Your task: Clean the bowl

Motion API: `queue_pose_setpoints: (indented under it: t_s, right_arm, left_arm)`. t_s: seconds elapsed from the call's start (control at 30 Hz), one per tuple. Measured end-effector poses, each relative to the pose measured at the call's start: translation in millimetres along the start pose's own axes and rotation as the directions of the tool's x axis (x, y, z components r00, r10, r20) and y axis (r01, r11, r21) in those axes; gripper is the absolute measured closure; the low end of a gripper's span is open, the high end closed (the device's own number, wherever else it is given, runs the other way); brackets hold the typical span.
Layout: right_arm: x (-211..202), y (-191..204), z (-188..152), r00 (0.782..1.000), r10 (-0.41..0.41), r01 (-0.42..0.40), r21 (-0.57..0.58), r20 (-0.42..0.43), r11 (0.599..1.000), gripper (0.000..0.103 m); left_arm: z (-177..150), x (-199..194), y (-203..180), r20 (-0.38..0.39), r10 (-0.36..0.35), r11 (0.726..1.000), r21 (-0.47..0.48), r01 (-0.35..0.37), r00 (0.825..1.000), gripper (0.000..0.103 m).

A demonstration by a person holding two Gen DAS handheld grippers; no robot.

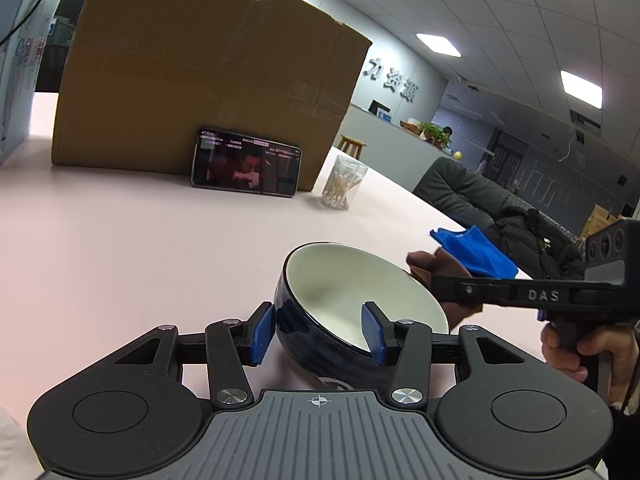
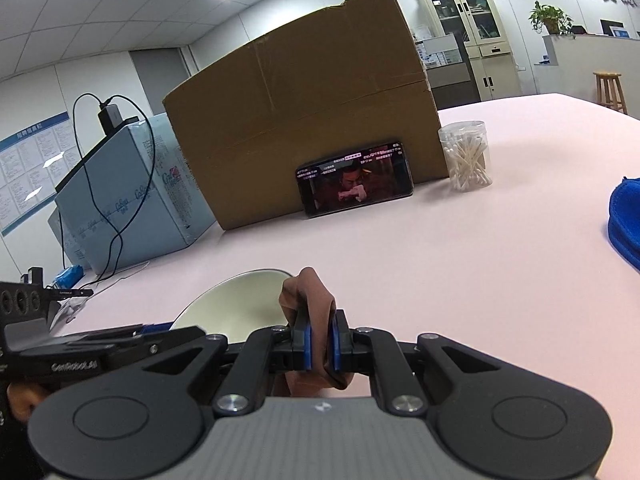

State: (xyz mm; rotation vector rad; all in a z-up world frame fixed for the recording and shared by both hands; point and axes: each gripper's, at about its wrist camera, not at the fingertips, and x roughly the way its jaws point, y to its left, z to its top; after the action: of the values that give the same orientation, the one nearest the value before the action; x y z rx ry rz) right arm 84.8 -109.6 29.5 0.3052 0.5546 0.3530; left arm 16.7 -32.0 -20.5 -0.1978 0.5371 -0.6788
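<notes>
Gripping the bowl (image 1: 352, 300) by its near wall, one pad inside and one outside, the left gripper (image 1: 320, 330) is tilting it above the pink table (image 1: 140, 240). The right gripper (image 2: 319, 342) is pinching a brown cloth (image 2: 310, 296) at the rim. Hard wiping could be levering the bowl loose.

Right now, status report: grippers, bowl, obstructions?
Left hand-held gripper clamped on tilted bowl wall. Right hand-held gripper shut on brown cloth, at bowl rim. Nothing blocking.
</notes>
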Motion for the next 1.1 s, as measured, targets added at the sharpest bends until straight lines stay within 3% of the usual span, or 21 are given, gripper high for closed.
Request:
queue_pose_setpoints:
  t_s: [0.47, 0.73, 1.1]
  right_arm:
    - [-13.2, -4.8, -15.4, 0.999, 0.039, -0.039, 0.088, 0.0, 0.995, 0.091]
    - [-3.7, -8.5, -1.7, 0.999, 0.049, -0.048, 0.058, -0.017, 0.997, 0.091]
    - [26.0, -32.5, 15.3, 0.985, 0.17, -0.167, 0.094, -0.026, 0.982, 0.091]
  left_arm:
    - [-0.9, -1.8, -0.8, -0.001, 0.005, 1.0, 0.009, -0.005, 1.0, 0.056]
    - [-2.0, -2.8, -1.4, 0.002, 0.012, 1.0, 0.018, -0.012, 1.0, 0.056]
    - [-3.3, -8.0, -10.4, 0.032, 0.059, 0.996, 0.065, -0.061, 0.998, 0.063]
